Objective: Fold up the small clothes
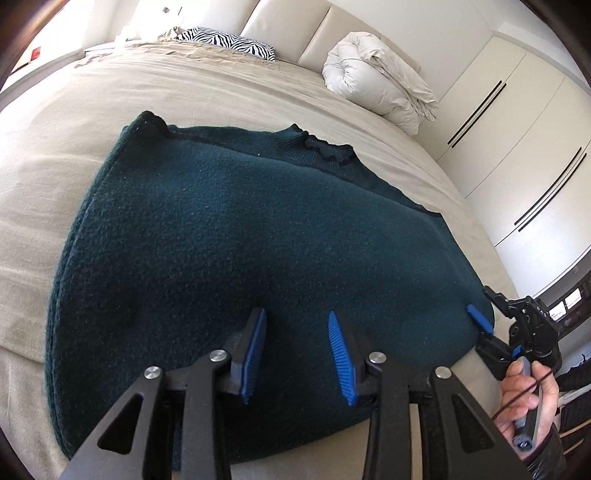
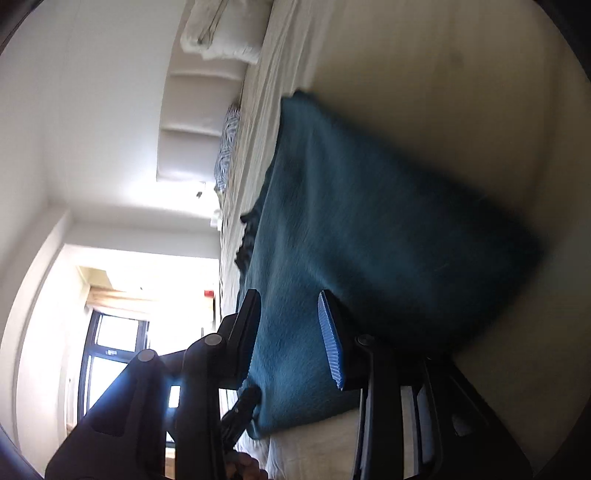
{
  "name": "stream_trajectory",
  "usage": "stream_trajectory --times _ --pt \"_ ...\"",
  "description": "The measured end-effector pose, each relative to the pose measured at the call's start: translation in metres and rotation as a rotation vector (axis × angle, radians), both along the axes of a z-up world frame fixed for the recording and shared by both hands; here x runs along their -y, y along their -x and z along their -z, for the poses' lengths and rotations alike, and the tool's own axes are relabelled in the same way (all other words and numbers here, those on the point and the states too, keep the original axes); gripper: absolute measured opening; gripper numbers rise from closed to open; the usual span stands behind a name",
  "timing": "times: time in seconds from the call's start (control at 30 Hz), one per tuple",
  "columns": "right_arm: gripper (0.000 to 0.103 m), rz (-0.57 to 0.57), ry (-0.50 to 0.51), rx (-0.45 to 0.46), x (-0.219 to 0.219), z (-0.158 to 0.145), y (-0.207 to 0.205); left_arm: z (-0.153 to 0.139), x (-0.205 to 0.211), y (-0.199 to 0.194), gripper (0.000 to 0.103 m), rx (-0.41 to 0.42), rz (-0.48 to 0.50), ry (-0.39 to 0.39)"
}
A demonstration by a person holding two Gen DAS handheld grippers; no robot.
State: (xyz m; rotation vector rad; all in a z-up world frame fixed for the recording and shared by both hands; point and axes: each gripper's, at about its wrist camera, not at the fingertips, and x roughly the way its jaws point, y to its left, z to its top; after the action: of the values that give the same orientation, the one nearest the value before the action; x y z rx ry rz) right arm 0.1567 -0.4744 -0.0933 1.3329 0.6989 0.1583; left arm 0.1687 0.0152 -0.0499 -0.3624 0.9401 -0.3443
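Observation:
A dark teal knit sweater [image 1: 236, 243] lies flat on the beige bed sheet [image 1: 74, 110], folded into a wide panel with its ruffled collar [image 1: 325, 147] at the far edge. My left gripper [image 1: 297, 317] is open, its blue pads just above the sweater's near edge, holding nothing. My right gripper [image 1: 484, 328] is at the sweater's near right corner, one blue pad over the knit. In the right wrist view the right gripper [image 2: 288, 299] is open, rolled sideways, with the sweater [image 2: 369, 229] between and beyond its fingers.
A rolled white duvet [image 1: 376, 81] and a zebra-print pillow [image 1: 229, 40] lie by the padded headboard [image 1: 332, 26]. White wardrobe doors [image 1: 517, 147] stand right of the bed. A bright window [image 2: 110, 332] shows in the right wrist view.

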Motion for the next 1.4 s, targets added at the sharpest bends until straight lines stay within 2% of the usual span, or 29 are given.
stream_trajectory --times 0.1,0.2,0.27,0.3,0.4,0.5,0.6,0.73,0.9,1.0,1.07,1.1,1.23,1.33,1.4 --pt "0.032 0.08 0.012 -0.005 0.031 -0.008 0.021 -0.002 0.001 0.0 0.038 0.003 0.002 -0.013" --pt "0.034 0.106 0.059 0.008 0.042 -0.024 0.035 -0.004 0.003 0.0 0.038 0.003 0.0 -0.017" --pt "0.046 0.112 0.079 0.015 0.039 -0.034 0.04 -0.004 0.002 0.001 0.038 0.003 -0.002 -0.017" --pt "0.052 0.111 0.084 0.02 0.042 -0.04 0.059 -0.005 0.004 0.003 0.038 0.002 -0.003 -0.017" --pt "0.052 0.065 0.115 0.034 0.022 -0.058 0.05 -0.006 0.003 0.004 0.039 0.001 -0.002 -0.024" --pt "0.052 0.006 0.152 0.051 -0.033 -0.073 0.025 -0.011 -0.001 0.009 0.04 0.005 -0.01 -0.045" --pt "0.052 -0.055 0.176 0.071 -0.056 -0.084 0.021 -0.017 -0.003 0.01 0.049 0.013 -0.028 -0.092" --pt "0.052 -0.107 0.186 0.071 -0.077 -0.088 0.022 -0.027 -0.01 0.016 0.057 0.038 -0.058 -0.159" --pt "0.052 -0.143 0.188 0.059 -0.091 -0.075 0.019 -0.04 -0.019 0.024 0.064 0.071 -0.088 -0.249" --pt "0.052 -0.169 0.191 0.06 -0.101 -0.076 0.018 -0.049 -0.031 0.031 0.068 0.095 -0.112 -0.266" --pt "0.052 -0.19 0.196 0.061 -0.109 -0.078 0.015 -0.054 -0.044 0.035 0.079 0.113 -0.146 -0.268" --pt "0.052 -0.205 0.203 0.062 -0.114 -0.079 0.013 -0.055 -0.052 0.036 0.08 0.117 -0.171 -0.267" --pt "0.052 -0.253 0.213 0.061 -0.131 -0.08 0.009 -0.046 -0.085 0.031 0.081 0.059 -0.249 -0.248" --pt "0.052 -0.296 0.218 0.058 -0.147 -0.078 0.006 -0.036 -0.099 0.022 0.081 0.011 -0.247 -0.224" --pt "0.052 -0.32 0.226 0.056 -0.155 -0.076 0.003 -0.028 -0.095 0.013 0.08 -0.031 -0.219 -0.272"
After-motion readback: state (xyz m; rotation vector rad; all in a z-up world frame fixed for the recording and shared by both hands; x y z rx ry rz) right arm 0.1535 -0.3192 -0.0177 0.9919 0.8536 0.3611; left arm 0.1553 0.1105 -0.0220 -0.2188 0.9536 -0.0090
